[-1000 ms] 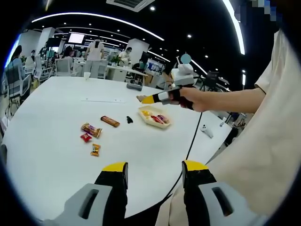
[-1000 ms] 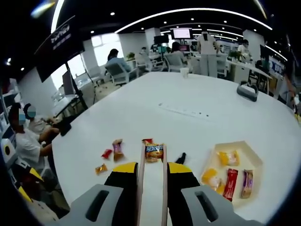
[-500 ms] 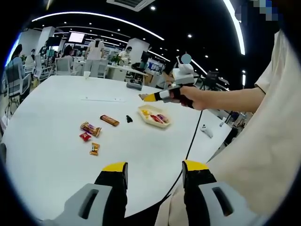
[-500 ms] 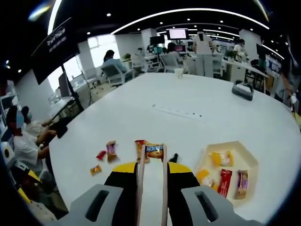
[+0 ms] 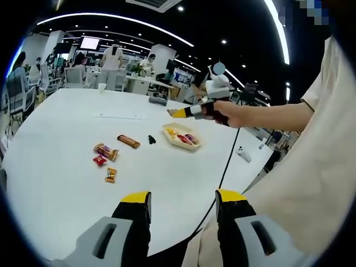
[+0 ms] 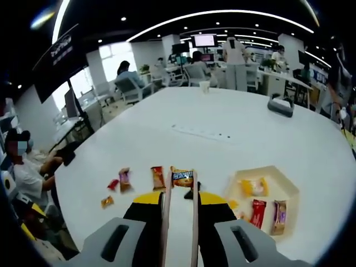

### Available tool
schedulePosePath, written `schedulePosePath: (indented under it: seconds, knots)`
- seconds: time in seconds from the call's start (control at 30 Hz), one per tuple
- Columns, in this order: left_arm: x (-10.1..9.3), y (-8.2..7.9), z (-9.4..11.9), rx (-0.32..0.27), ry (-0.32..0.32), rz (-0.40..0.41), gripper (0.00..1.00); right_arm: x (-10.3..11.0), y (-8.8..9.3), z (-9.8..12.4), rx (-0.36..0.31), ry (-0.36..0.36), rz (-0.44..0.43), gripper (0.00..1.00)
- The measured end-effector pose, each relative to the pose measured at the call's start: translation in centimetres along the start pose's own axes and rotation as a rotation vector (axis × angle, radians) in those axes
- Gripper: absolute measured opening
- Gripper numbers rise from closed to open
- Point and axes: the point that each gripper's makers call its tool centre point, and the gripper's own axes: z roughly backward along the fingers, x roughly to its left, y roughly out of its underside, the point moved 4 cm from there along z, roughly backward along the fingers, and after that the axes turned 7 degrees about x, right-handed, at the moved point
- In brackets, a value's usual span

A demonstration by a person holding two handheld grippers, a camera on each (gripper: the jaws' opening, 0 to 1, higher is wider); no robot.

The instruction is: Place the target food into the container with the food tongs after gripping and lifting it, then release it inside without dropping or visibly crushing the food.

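My right gripper (image 6: 179, 198) is shut on the food tongs (image 6: 166, 214), whose two thin arms run forward between its jaws. The tong tips pinch an orange snack packet (image 6: 182, 178), held in the air above the white table (image 6: 222, 111). To the right lies the cream hexagonal tray (image 6: 261, 169) with several wrapped snacks. In the left gripper view a hand holds the right gripper (image 5: 192, 112) above the tray (image 5: 196, 146). My left gripper (image 5: 183, 197) is open and holds nothing, low over the table's near edge.
Loose snacks lie left of the tray: a brown bar (image 5: 129, 141), a striped packet (image 5: 105, 150), a red one (image 5: 100, 160) and an orange one (image 5: 111, 175). A small black object (image 5: 151, 139) lies near the tray. A cable (image 5: 225, 167) hangs over the table edge.
My right gripper has risen a little and drifted toward the tray with the packet still pinched in the tongs. The left gripper has not moved.
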Motion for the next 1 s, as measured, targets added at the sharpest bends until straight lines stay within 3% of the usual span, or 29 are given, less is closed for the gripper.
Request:
schedulePosePath:
  seconds: [1.0]
  knots:
    - [-0.3,-0.1,-0.3,0.004,0.006,-0.001,0.45,-4.0,-0.6,1.5,-0.042,0.067,-0.089,0.23]
